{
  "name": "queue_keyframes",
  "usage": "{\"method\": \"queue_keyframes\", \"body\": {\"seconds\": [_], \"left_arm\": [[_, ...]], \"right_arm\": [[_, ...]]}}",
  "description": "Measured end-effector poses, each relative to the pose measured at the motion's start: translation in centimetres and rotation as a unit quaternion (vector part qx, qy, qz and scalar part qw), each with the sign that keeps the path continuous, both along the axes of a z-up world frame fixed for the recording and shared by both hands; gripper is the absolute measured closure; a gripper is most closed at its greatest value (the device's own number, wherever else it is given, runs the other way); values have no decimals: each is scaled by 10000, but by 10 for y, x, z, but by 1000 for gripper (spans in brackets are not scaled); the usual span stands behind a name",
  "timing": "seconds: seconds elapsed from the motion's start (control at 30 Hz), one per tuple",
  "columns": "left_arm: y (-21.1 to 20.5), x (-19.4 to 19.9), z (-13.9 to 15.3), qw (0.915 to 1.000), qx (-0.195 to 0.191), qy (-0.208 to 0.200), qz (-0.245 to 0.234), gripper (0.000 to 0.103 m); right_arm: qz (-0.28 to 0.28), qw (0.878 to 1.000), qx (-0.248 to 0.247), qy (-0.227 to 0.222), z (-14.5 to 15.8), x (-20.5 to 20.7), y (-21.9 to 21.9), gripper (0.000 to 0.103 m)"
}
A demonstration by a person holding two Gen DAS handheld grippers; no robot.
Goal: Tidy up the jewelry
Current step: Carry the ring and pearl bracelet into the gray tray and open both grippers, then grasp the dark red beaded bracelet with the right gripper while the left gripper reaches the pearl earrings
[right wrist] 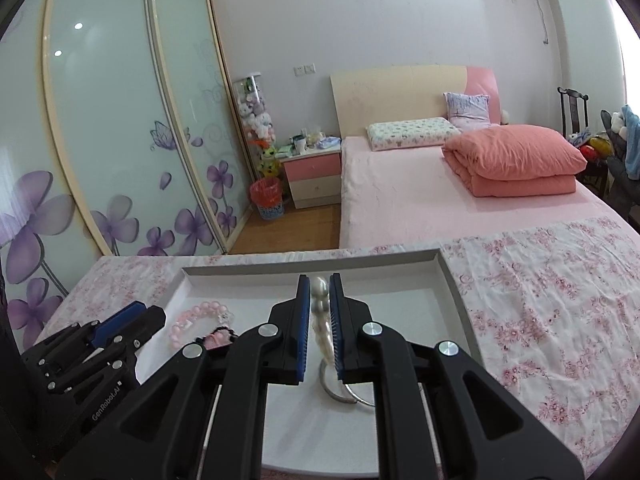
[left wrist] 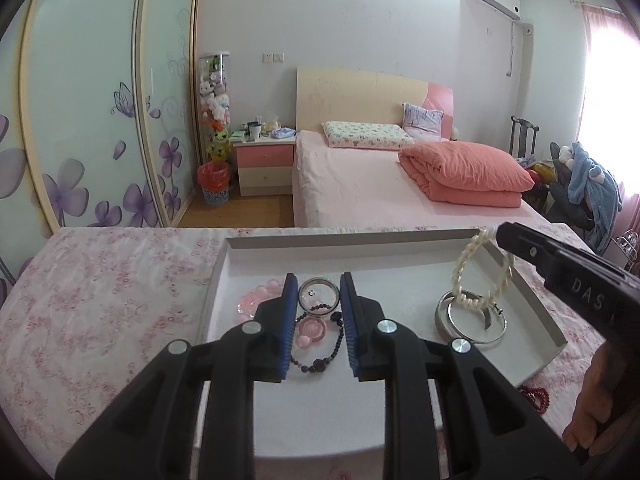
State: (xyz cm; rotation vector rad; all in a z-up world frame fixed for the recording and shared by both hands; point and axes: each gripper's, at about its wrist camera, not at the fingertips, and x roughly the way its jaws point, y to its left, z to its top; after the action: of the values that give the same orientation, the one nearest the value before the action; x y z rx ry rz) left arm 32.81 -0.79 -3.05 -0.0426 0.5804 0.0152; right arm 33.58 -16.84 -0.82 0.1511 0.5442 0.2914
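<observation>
While the right gripper point(right wrist: 320, 292) pinches a pearl bracelet point(left wrist: 480, 272) dangling over the white tray point(left wrist: 360, 242) and its silver bangles point(left wrist: 472, 320), the left gripper point(left wrist: 319, 292) hovers empty, jaws narrowly parted, above a black bead bracelet point(left wrist: 320, 344).

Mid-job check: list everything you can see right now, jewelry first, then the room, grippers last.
Tray: one, white, on the floral cloth.
Pearl bracelet: one, cream, hanging over the tray's right side.
Silver bangles: two, under the pearls.
Pink bead bracelet: one, tray's left.
Dark bead bracelet: one, black, tray's middle.
Clear bangle: one, beside it.
Red beads: one string, outside the tray.
Bed: one, pink, behind.
Nightstand: one, pink and cream.
Left gripper: empty, above the dark beads.
Right gripper: pinching the pearls.
</observation>
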Motion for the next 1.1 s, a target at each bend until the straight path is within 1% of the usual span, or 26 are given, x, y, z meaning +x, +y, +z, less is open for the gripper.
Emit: {"method": "queue_keyframes", "body": {"seconds": [0.07, 0.1, 0.27, 0.37, 0.53, 0.8, 1.1], "left_arm": [[0, 4, -2, 10000, -5, 44, 3, 74], [1, 5, -4, 10000, -16, 59, 17, 73], [12, 3, -6, 9998, -96, 101, 140, 72], [16, -4, -6, 9998, -43, 79, 186, 68], [20, -14, -5, 9997, -31, 89, 216, 68], [13, -24, -7, 9998, -22, 142, 154, 68], [4, -38, -10, 9998, -60, 191, 31, 68]], "right_arm": [[-64, 10000, 24, 55, -3, 1, -3, 65], [-100, 9999, 54, 45, -4, -1, -7, 62], [-239, 9997, 38, 48, -5, -8, -20, 62], [-299, 9995, 42, 34, -3, -12, -27, 62], [-330, 9994, 25, 31, -3, -17, -32, 62], [-396, 9992, 30, 75, -6, -23, -40, 62], [-357, 9991, -42, 220, -18, -43, -52, 62]]}}
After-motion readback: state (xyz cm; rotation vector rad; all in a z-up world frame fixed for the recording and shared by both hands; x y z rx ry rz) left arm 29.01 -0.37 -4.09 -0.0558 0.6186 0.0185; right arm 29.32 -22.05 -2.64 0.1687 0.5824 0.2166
